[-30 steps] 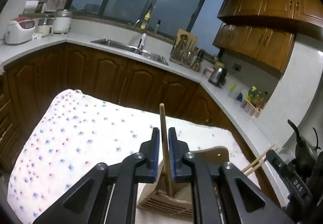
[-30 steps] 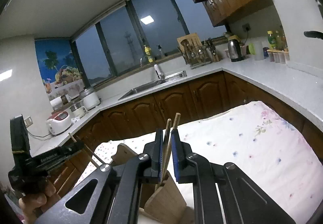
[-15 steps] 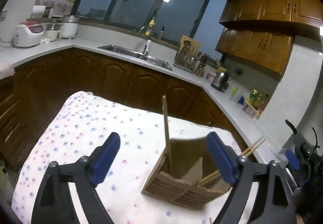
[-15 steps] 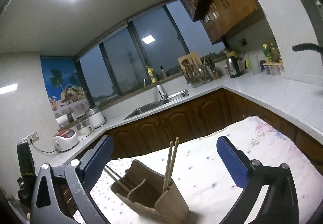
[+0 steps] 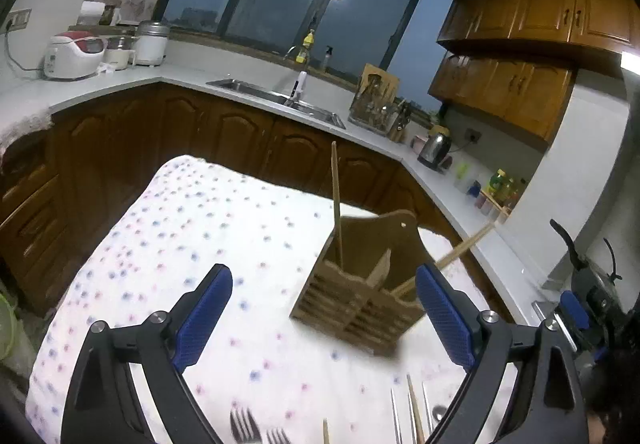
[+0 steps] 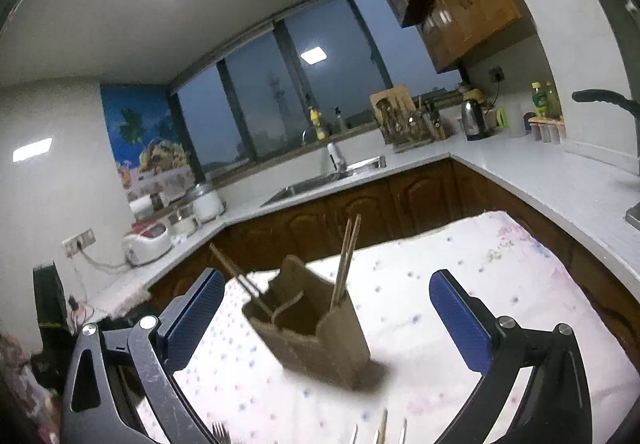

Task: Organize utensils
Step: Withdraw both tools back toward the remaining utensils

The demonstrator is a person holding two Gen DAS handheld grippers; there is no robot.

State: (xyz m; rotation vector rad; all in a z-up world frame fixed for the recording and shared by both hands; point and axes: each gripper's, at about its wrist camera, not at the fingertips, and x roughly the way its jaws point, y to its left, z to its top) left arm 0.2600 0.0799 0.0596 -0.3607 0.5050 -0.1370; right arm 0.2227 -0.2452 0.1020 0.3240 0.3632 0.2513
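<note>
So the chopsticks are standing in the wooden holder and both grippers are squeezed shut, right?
Not quite. The chopsticks do stand in the wooden holder, but the left gripper is opening and the right gripper is wide open, both empty, as each wrist view shows.

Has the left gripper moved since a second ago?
Yes. The left gripper has backed away from the wooden holder: a second ago it was shut on a chopstick there; now its jaws are opening, nothing between them, and the holder sits farther ahead.

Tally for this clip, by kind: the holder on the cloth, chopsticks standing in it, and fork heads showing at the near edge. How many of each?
Wooden holder: 1
Chopsticks in the holder: 4, an upright pair and a leaning pair
Fork heads: 2
Total: 7
</note>
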